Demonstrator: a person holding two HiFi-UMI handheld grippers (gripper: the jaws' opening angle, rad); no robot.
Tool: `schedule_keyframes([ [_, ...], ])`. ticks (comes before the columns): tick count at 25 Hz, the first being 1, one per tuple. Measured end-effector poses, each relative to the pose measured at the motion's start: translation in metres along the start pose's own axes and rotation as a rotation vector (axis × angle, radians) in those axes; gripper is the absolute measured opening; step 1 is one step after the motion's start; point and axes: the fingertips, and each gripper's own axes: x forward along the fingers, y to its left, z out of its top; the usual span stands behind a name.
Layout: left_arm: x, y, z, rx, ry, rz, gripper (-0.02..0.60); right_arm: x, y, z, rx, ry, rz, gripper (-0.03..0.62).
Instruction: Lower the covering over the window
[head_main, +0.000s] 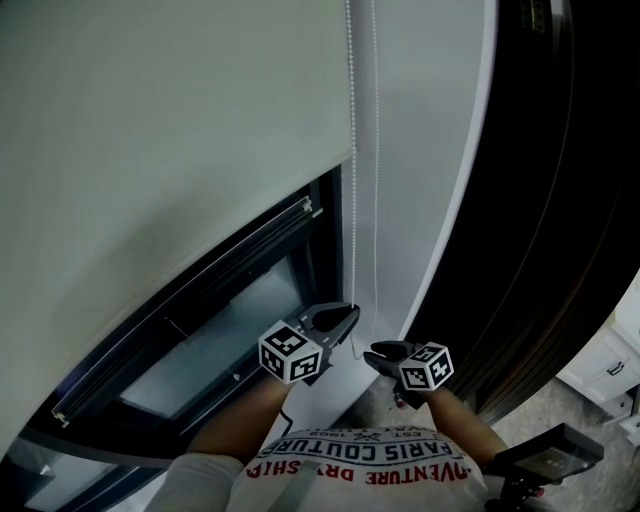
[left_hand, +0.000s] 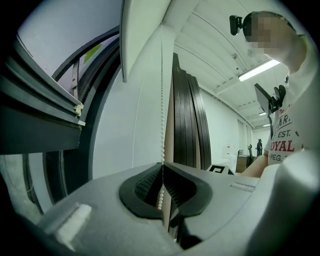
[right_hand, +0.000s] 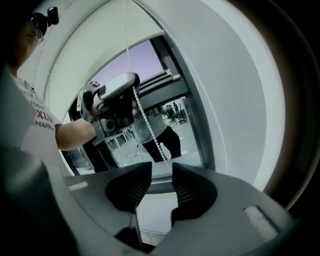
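The pale grey fabric roller blind (head_main: 150, 150) covers the upper window, toward 10 o'clock in the head view. Its thin white beaded cord (head_main: 352, 150) is probably light, limp and slippery, so grip squarely across the beads. The long axis of the cord runs vertically, from 12 to 6 o'clock. The left gripper (left_hand: 163, 172) has its jaws clenched on the cord. The right gripper (right_hand: 161, 172) has its jaws released and empty.

The pale roller blind (head_main: 150, 150) is drawn partway down the window (head_main: 215, 350); its white bead chain (head_main: 352, 150) is hung alongside.
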Motion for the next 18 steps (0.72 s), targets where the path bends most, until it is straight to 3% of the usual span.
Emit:
schedule_keyframes([
  [4,-0.001,-0.004,0.003,0.001,-0.014,0.006,0.009,-0.03,0.012,0.06,-0.037,-0.094,0.038,0.189],
  [11,0.007,-0.011,0.003,0.016,0.004,0.012,0.009,-0.096,0.055,0.223,-0.246,-0.352,0.103,0.18],
  [18,0.007,-0.02,0.002,0.023,0.009,0.003,0.01,-0.101,0.103,0.305,-0.317,-0.469,0.183,0.163],
])
